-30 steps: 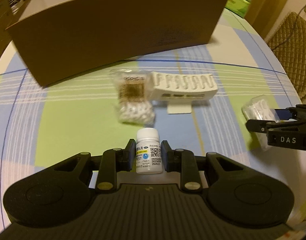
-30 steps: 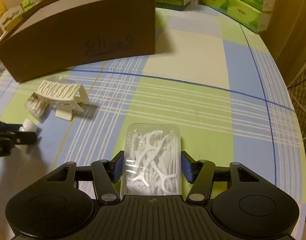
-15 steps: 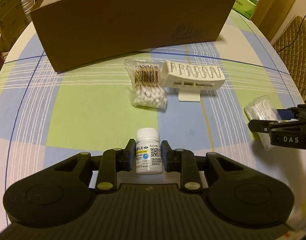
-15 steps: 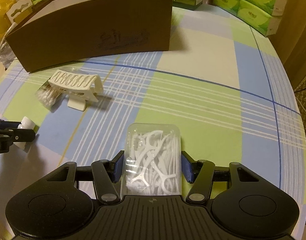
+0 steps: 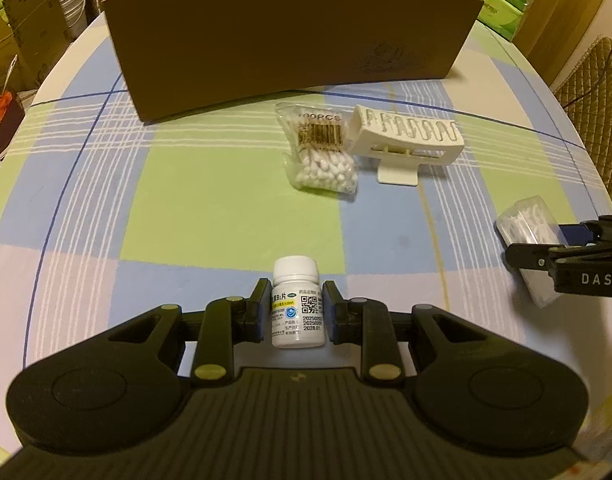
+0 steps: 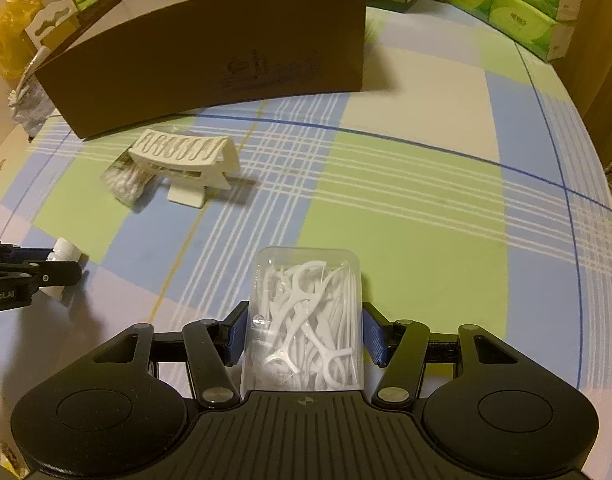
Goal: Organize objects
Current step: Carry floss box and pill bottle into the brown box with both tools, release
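Now my left gripper [image 5: 294, 308] clamps the pill bottle [image 5: 297, 304], my right gripper [image 6: 304, 332] the floss-pick case [image 6: 306, 320]; next, I judge, both go into the cardboard box [image 5: 290, 36] ahead.

We cannot see inside the cardboard box [image 5: 290, 36], since only its outer wall faces us, and the faint print on that wall is too dim to read. The small text on the pill bottle [image 5: 297, 304] label is too fine for us to make out. From the right wrist the white rack [image 6: 186, 156] hides most of the cotton swab bag [image 6: 124, 182], and the picture's edge cuts off the left gripper [image 6: 46, 270].
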The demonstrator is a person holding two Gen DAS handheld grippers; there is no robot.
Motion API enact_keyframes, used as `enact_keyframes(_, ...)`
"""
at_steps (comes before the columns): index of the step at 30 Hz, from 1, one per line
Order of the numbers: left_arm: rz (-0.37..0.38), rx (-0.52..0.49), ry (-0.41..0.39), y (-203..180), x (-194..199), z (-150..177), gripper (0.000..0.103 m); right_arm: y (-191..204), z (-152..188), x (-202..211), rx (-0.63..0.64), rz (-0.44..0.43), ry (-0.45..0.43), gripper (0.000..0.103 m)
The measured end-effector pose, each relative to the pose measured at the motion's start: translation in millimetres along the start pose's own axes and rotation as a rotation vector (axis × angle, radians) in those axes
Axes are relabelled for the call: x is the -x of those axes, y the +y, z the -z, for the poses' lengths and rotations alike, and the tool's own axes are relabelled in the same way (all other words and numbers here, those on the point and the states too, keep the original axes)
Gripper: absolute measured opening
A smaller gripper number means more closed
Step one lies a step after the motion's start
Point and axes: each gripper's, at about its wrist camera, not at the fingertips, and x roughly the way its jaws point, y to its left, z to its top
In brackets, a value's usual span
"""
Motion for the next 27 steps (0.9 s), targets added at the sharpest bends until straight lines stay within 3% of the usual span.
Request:
enact_keyframes(15,0.001,0.027,-0.030,6,19,3,0.023,10,-2,16,-0.008,-0.084,-0.019,0.054)
enact_keyframes(27,0.034,0.022,-0.120,2,54,-24,0.023,31,-31,37,0.014,-0.182,-0.082,0.054)
